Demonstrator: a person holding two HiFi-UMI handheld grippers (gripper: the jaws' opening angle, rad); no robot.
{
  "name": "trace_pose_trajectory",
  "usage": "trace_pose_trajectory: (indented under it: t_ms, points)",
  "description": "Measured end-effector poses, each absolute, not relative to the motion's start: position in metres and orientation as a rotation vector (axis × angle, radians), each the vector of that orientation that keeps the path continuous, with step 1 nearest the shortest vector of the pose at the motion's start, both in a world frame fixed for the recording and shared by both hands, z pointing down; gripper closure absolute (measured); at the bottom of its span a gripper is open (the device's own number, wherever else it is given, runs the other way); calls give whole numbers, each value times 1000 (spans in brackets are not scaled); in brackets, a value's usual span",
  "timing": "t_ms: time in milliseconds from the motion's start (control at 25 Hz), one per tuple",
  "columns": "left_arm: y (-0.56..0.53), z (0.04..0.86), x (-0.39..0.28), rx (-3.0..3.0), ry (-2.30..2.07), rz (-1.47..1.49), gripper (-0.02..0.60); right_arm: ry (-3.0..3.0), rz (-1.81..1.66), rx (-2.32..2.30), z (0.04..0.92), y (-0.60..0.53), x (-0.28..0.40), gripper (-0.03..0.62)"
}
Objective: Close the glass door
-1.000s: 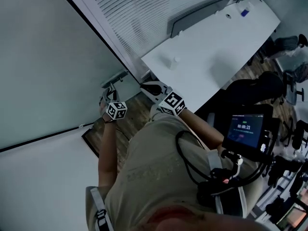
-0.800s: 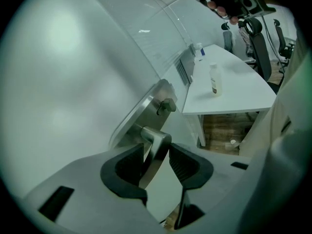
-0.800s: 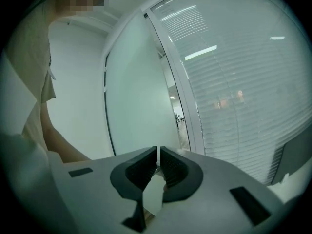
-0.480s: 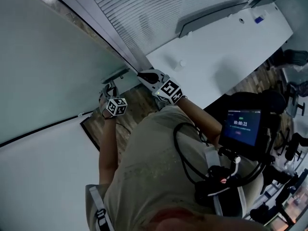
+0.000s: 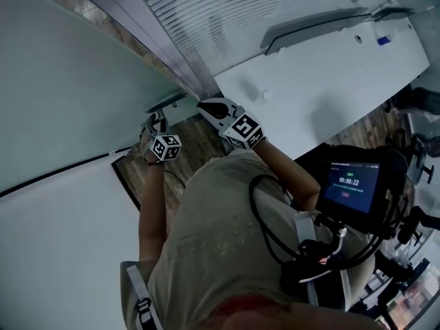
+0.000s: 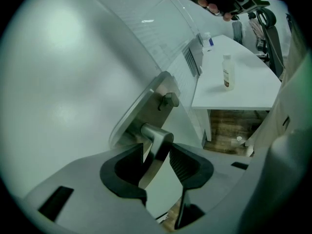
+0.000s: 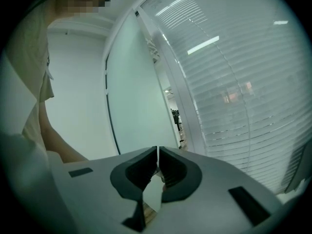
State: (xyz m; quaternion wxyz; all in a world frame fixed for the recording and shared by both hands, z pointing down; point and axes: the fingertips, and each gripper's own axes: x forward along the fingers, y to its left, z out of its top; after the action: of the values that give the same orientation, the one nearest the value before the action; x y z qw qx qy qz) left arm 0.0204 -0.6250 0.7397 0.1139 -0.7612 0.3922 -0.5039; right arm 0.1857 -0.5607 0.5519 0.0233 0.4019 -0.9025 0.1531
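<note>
The frosted glass door [image 5: 69, 95] fills the left of the head view, its edge close to the slatted glass wall [image 5: 206, 19]. My left gripper [image 5: 155, 121] is shut on the door's metal lever handle [image 5: 167, 103]. In the left gripper view the lever [image 6: 157, 141] runs between both pads, with my left gripper [image 6: 156, 156] closed around it below the handle plate [image 6: 146, 106]. My right gripper [image 5: 208, 107] hovers just right of the handle, shut and empty. In its own view my right gripper [image 7: 158, 163] points at the door [image 7: 136, 106].
A long white desk [image 5: 330, 81] stands to the right along the slatted wall, with a small bottle [image 6: 226, 72] on it. A screen unit [image 5: 350, 184] and cables hang at the person's chest. Wood floor [image 5: 199, 146] shows below the grippers.
The right gripper has moved left, closer to the door handle. The left gripper has kept its hold on the lever and shifted slightly with the door.
</note>
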Motion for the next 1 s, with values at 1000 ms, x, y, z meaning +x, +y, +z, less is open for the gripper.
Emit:
trace_pose_trajectory:
  t_ms: [1000]
  points:
    - [-609, 727, -2, -2136, 1264, -1426, 403, -2819, 462, 1139, 548, -557, 174, 577]
